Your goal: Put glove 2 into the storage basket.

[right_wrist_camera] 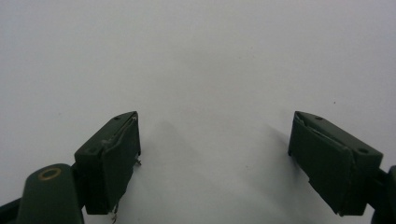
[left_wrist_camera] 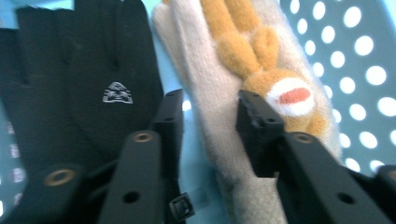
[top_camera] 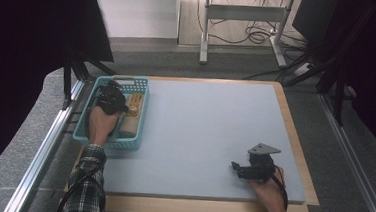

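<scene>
A teal perforated basket point(top_camera: 118, 144) stands at the table's left edge. In it lie a black glove point(left_wrist_camera: 84, 70) and, beside it, a beige glove point(left_wrist_camera: 210, 93) with an orange plush animal point(left_wrist_camera: 275, 88) on its back; the beige glove point(top_camera: 129, 124) reaches toward the basket's near wall. My left gripper point(left_wrist_camera: 212, 109) is down inside the basket point(top_camera: 113, 100), jaws apart, straddling the beige glove's edge without visibly pinching it. My right gripper point(top_camera: 236, 169) rests low on the pale mat at the near right, wide open point(right_wrist_camera: 217, 128), nothing between its jaws.
A pale grey-blue mat point(top_camera: 204, 127) covers the wooden table point(top_camera: 209, 207). Metal rails point(top_camera: 42, 151) run along both sides. Beyond the far edge stand a white frame's legs point(top_camera: 204, 42) and loose cables point(top_camera: 256, 35) on the floor.
</scene>
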Motion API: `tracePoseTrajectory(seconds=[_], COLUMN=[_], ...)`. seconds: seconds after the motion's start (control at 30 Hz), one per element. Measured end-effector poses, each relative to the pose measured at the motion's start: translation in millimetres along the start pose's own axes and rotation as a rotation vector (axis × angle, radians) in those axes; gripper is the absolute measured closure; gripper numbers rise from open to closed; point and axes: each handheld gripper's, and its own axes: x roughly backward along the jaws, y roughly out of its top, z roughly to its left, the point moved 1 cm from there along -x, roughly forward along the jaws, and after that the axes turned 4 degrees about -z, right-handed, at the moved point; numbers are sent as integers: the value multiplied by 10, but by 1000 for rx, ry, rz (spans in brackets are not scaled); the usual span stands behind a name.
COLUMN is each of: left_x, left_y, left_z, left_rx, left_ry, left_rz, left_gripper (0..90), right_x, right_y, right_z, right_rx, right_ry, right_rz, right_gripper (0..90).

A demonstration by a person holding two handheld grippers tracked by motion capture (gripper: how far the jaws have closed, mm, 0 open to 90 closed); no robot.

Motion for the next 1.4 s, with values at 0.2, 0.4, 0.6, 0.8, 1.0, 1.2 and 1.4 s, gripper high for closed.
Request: tracePoseTrajectory(seconds=[0.2,0.4,0.6,0.8,1.0,1.2,1.4], left_x=[85,164,211,260,324,395,457], left_y=[-16,-51,-89,-119,-150,-188,-224], left_z=[65,136,186,199,182,149,103], left_rx=[3,11,11,21,3,-26,-38], left_ry=[25,23,5,-14,-35,-58,-86], left_rz=[-30,-57,-73,-100,-132,-159,-184], left_gripper=[389,278,206,141,105,82,65], right_x=[1,1,1,1,1,1,1], right_y=[0,0,0,0,0,0,0], right_z=[0,0,0,0,0,1,1], right_rx=[0,1,2,3,3,3,3], right_ry=[0,0,0,0,-1,-1,-1], right_rz=[0,0,1,1,1,1,1], right_gripper=[163,163,163,163,163,162,163])
